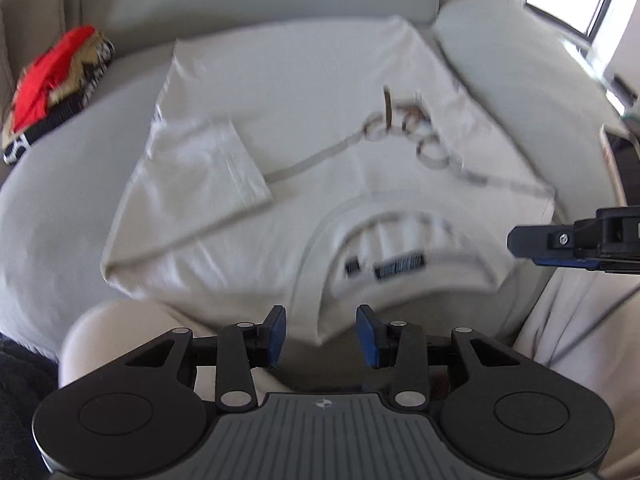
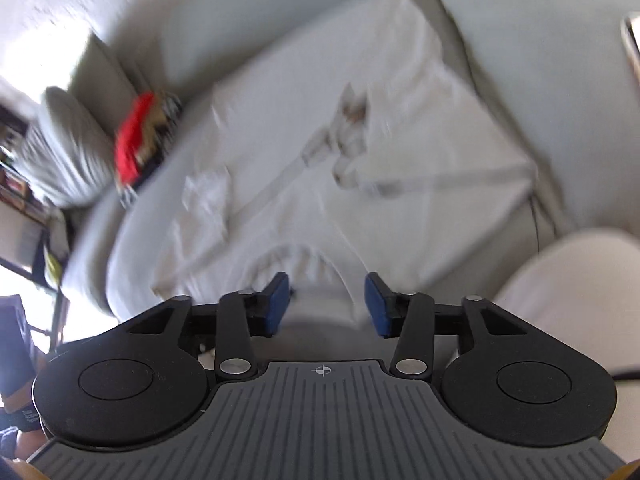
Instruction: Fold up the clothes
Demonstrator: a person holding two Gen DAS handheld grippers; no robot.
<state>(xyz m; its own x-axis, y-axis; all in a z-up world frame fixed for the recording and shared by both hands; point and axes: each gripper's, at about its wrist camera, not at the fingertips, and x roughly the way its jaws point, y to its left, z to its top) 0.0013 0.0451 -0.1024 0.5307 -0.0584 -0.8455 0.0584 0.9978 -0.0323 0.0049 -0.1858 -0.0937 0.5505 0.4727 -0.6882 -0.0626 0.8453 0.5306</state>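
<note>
White T-shirt (image 1: 304, 152) spread on a grey sofa cushion (image 1: 52, 208).
Left gripper (image 1: 321, 334) and right gripper (image 2: 327, 304) both released, empty; shirt collar at 12 o'clock of each; red clothes pile (image 1: 48, 80) at 10 o'clock.

white T-shirt (image 1: 304, 120), sleeves folded in, flat

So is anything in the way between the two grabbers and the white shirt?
No, nothing visible blocks them. The left gripper is open just short of the shirt at its collar, with bare space between. The right gripper is open too, near the same end. The red pile sits off to the side.
</note>
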